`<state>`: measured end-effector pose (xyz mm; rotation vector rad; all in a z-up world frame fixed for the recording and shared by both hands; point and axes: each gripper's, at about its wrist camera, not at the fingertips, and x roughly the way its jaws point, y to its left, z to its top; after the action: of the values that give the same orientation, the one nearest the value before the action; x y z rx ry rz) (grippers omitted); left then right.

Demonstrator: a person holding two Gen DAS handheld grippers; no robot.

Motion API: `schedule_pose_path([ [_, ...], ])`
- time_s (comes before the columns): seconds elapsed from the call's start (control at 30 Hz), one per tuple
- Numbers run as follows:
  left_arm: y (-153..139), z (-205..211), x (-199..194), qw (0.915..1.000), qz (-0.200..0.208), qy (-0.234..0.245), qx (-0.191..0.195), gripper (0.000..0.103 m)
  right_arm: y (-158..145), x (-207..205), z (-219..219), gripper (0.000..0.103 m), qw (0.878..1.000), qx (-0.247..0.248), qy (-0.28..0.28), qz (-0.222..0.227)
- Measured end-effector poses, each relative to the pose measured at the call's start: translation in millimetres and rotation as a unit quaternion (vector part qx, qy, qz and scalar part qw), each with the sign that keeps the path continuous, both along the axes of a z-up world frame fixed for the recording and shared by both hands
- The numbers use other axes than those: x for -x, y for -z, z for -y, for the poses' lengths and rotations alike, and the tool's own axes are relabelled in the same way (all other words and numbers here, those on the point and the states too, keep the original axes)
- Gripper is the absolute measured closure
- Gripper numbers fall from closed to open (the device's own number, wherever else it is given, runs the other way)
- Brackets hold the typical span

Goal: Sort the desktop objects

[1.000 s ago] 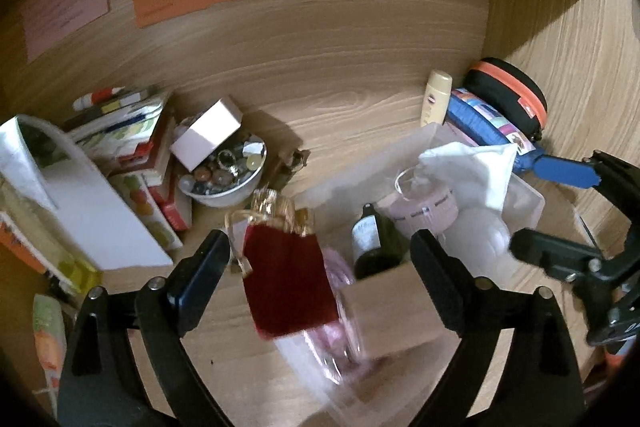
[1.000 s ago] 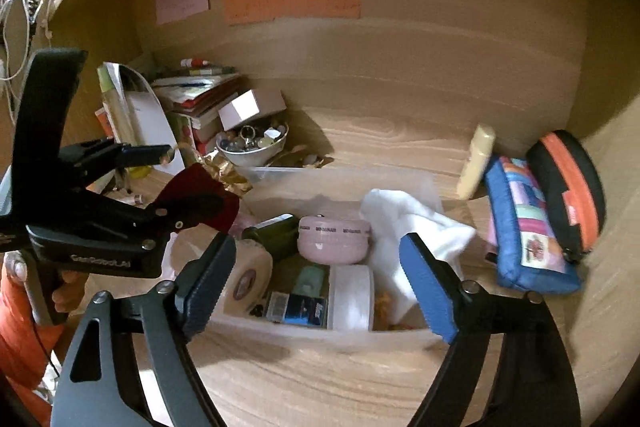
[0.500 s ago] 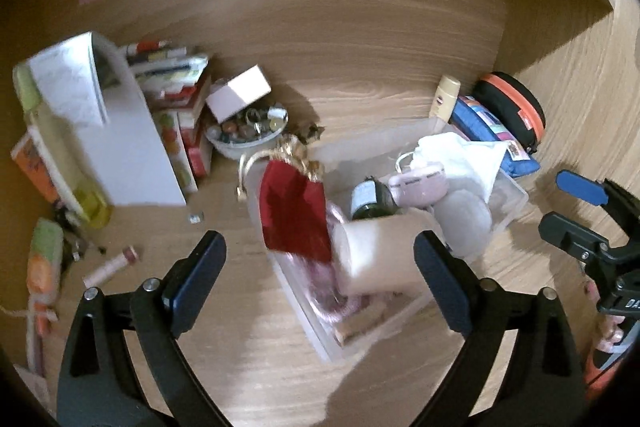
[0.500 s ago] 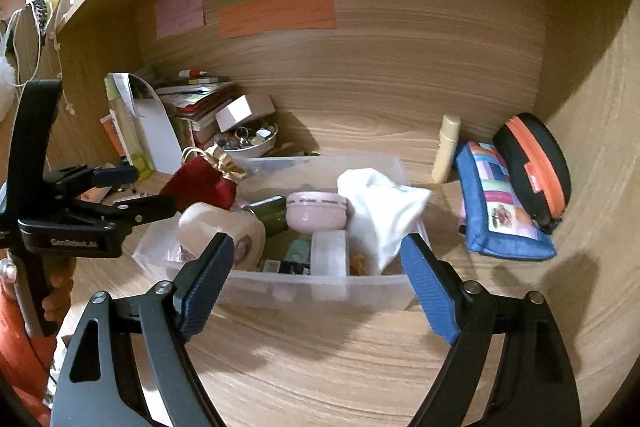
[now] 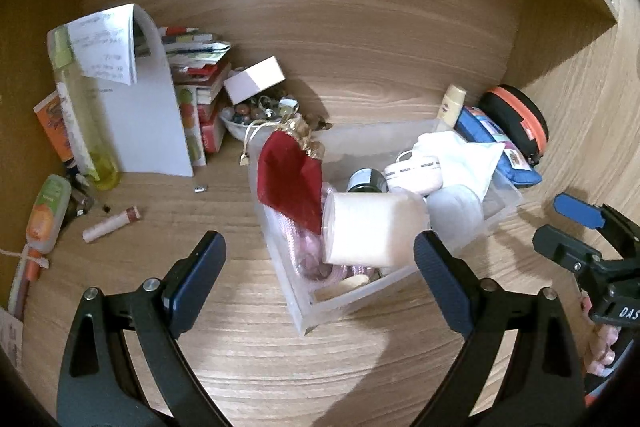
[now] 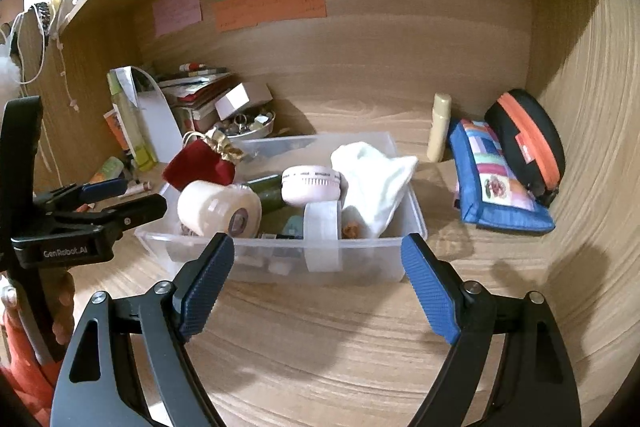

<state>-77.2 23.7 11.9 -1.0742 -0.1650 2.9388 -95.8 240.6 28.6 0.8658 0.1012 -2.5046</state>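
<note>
You have drawn your left gripper (image 5: 320, 259) back from the red pouch (image 5: 290, 179), which now lies in the bin (image 6: 412, 223) over a half-hidden pink cord (image 5: 316, 263), both grippers gaping empty, right gripper (image 6: 316, 267) before the bin, "GenRobot.AI" legible, wall notes (image 6: 268, 7) unreadable.

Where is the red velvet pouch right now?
The red velvet pouch lies in the clear plastic bin's left end, leaning on the white roll; the right wrist view shows it at upper left.
</note>
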Motion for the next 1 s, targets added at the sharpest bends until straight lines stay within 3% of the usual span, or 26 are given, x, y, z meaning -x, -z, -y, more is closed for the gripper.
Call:
schedule_pose_path([
  [0.3, 6.0, -10.1, -1.4, 0.9997, 0.005, 0.015, 0.018, 0.007, 7.7, -1.8, 2.1, 0.019, 1.0, 0.003, 0.0, 0.013],
  [1.0, 6.5, -11.5, -2.7, 0.9997, 0.001, 0.011, 0.02, 0.007, 6.9, -2.6, 5.0, 0.019, 1.0, 0.0, -0.003, 0.017],
])
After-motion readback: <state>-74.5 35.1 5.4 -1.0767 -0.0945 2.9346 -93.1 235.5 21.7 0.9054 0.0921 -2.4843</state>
